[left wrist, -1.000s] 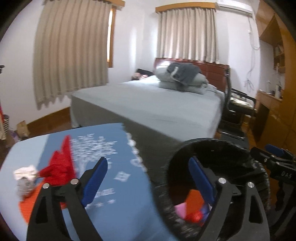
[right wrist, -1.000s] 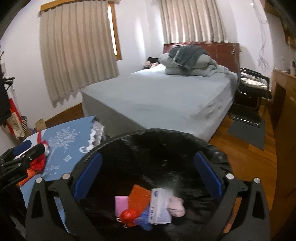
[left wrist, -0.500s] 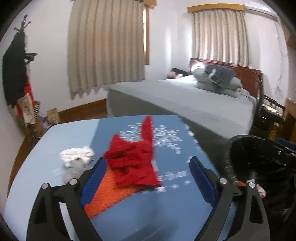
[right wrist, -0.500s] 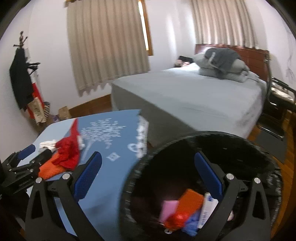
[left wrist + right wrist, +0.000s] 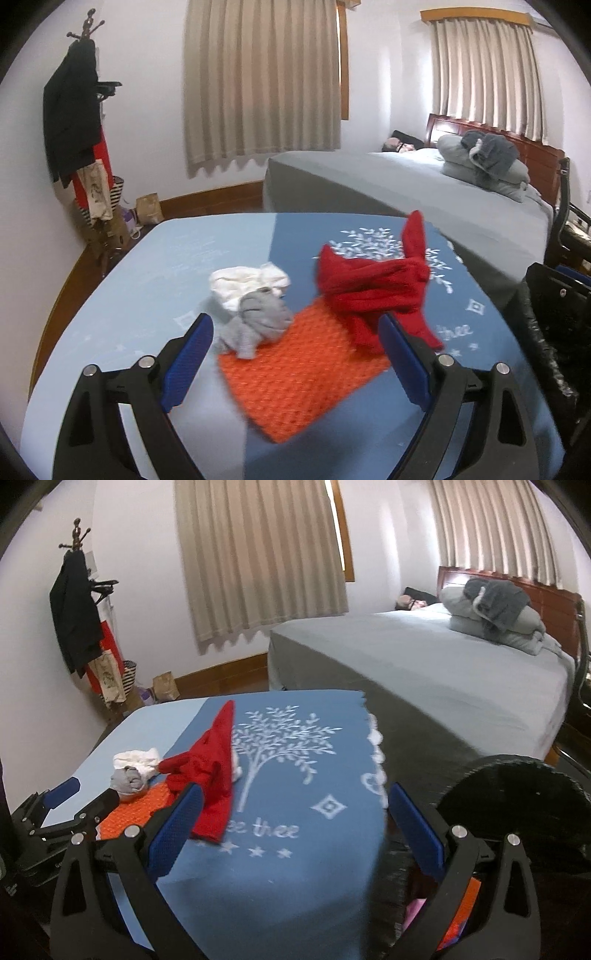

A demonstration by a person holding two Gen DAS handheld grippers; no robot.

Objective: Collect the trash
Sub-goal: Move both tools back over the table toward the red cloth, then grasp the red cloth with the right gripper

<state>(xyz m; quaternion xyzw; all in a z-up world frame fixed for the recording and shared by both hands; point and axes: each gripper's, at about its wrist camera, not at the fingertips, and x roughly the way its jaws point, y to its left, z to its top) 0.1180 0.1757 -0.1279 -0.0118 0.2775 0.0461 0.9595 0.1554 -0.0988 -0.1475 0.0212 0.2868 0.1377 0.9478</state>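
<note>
Lying on the bench (image 5: 147, 280), the grey wad (image 5: 258, 323), white wad (image 5: 245, 282), red cloth (image 5: 373, 288) and orange mat (image 5: 306, 384) looked light and soft, best pinched at raised folds; both grippers' fingers (image 5: 188, 363) gaped wide, empty, the black-lined bin (image 5: 517, 805) beside.

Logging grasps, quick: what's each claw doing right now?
Left claw: open, holding nothing, over the orange mat.
Right claw: open, holding nothing.

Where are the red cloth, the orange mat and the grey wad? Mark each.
red cloth (image 5: 373, 291), left wrist view, bunched middle.
orange mat (image 5: 306, 373), left wrist view, bare woven centre.
grey wad (image 5: 258, 321), left wrist view, crumpled middle.
</note>
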